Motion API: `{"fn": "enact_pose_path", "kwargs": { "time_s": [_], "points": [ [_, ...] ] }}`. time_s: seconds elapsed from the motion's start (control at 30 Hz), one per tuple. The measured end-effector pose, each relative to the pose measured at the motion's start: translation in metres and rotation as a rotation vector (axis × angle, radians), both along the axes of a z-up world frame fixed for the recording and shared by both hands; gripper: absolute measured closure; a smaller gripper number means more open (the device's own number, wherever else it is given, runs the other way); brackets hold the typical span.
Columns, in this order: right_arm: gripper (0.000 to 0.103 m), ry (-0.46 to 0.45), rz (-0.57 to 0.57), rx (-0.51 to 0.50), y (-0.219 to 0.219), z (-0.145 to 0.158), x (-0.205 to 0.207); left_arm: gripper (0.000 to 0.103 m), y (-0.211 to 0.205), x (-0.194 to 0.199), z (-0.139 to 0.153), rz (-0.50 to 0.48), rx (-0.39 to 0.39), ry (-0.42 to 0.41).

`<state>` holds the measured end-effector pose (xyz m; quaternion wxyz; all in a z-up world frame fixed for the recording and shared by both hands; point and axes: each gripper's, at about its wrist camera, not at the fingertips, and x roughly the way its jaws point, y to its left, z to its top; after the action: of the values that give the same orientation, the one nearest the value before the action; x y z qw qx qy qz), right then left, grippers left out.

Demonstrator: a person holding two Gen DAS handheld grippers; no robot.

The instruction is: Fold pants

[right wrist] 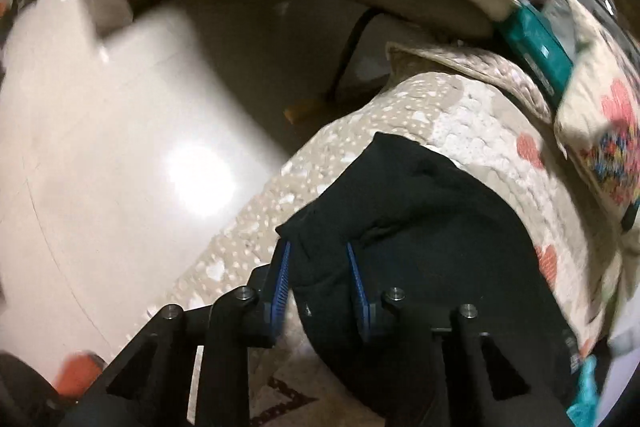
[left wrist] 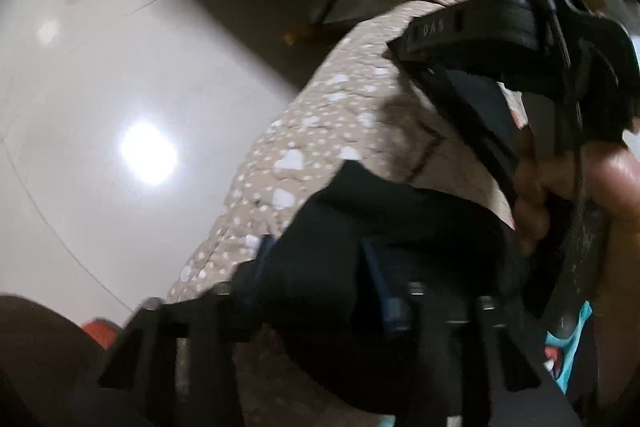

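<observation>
- Your right gripper [right wrist: 318,281] points steeply down, its blue pads [right wrist: 280,283] drawn in on a fold of the black pants [right wrist: 420,227], which bunches between them toward 12 o'clock in the right wrist view.
- Your left gripper [left wrist: 320,279] also angles down, its jaws narrowed on the same dark cloth, blurred.
- In the left wrist view, your right hand [left wrist: 580,195] grips the other tool's handle at 3 o'clock.
</observation>
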<state>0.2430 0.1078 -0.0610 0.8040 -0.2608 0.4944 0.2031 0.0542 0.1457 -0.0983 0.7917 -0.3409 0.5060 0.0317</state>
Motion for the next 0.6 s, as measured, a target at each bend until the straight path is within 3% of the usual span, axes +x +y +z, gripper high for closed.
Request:
{"fn": "enact_pose_path", "kwargs": {
  "time_s": [0.1, 0.17, 0.4, 0.6],
  "points": [
    [0.087, -0.010, -0.069, 0.111, -0.025, 0.026, 0.001, 0.096, 0.001, 0.000, 0.007, -0.037, -0.072, -0.040],
    [0.088, -0.025, -0.100, 0.167, -0.040, 0.042, -0.001, 0.096, -0.003, -0.002, 0.016, -0.057, -0.095, -0.077],
    [0.088, -0.061, -0.256, 0.362, -0.136, 0.097, 0.002, 0.096, -0.072, -0.002, 0.085, -0.242, 0.012, -0.272],
    [0.088, -0.062, -0.439, 0.494, -0.249, 0.104, -0.002, 0.096, -0.161, 0.004, 0.106, -0.415, 0.053, -0.301]
  ]
}}
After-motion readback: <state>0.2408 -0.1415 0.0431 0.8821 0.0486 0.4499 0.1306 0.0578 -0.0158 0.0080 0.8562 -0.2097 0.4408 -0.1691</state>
